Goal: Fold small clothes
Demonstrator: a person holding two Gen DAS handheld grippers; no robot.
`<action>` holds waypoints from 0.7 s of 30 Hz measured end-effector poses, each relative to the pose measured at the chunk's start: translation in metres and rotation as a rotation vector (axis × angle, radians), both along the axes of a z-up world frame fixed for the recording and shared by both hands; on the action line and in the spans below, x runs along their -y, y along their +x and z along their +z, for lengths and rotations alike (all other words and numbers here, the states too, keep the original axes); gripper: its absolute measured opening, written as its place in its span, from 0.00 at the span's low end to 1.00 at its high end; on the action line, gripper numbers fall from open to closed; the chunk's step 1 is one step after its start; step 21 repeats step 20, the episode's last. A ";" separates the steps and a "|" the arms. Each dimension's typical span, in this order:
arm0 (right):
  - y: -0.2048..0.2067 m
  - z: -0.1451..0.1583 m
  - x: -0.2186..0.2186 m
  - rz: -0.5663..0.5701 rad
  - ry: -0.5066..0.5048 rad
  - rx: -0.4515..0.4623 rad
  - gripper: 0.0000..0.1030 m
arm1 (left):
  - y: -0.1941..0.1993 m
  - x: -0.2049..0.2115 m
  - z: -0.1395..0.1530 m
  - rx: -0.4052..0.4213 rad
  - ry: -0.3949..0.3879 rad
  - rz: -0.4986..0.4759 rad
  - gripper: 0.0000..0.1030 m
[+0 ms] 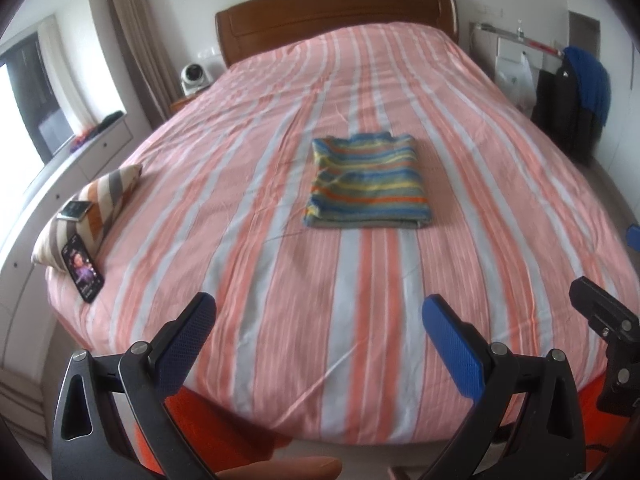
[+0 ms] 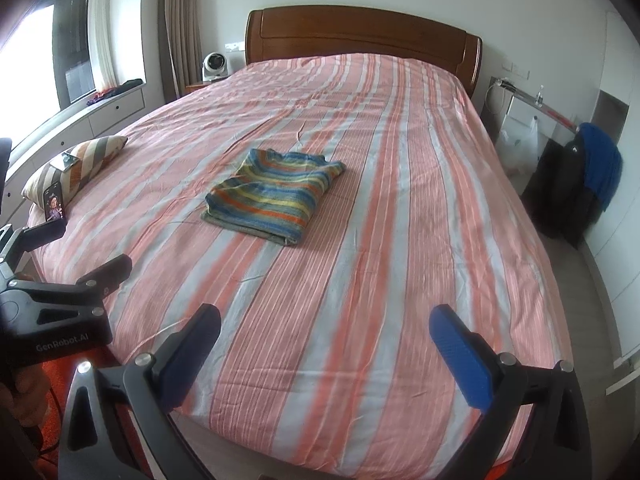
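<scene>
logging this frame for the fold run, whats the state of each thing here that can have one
striped garment: folded into a flat rectangle, lying on the bed
left hand-held gripper: open, empty, at the foot of the bed
right hand-held gripper: open, empty, at the foot of the bed
phone: screen lit, leaning on the cushion
cushion: lying at the bed's left edge
bedsheet: spread out, lightly creased

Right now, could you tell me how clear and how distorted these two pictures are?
Left wrist view: fisheye bows the bed; the folded striped garment is slightly soft. Right wrist view: same bowing, with the window blown out white.
</scene>
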State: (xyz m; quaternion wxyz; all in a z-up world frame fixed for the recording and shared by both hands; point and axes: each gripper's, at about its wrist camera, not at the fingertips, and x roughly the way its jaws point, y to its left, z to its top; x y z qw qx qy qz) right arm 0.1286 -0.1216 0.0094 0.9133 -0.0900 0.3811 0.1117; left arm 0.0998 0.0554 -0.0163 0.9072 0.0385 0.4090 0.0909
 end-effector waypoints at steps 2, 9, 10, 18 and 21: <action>0.000 0.001 -0.002 0.001 -0.002 0.001 1.00 | 0.001 0.001 -0.001 -0.007 -0.005 -0.005 1.00; 0.001 -0.001 -0.005 -0.001 -0.017 0.000 1.00 | 0.000 0.004 0.001 0.004 0.002 -0.014 1.00; 0.001 -0.001 -0.005 -0.001 -0.018 0.001 1.00 | -0.001 0.004 0.002 0.009 -0.005 -0.017 1.00; 0.006 -0.004 0.001 -0.016 -0.013 -0.013 1.00 | -0.005 0.008 0.006 0.060 0.009 -0.007 1.00; 0.006 -0.003 0.002 -0.016 -0.006 -0.012 1.00 | -0.005 0.009 0.005 0.060 0.021 -0.007 1.00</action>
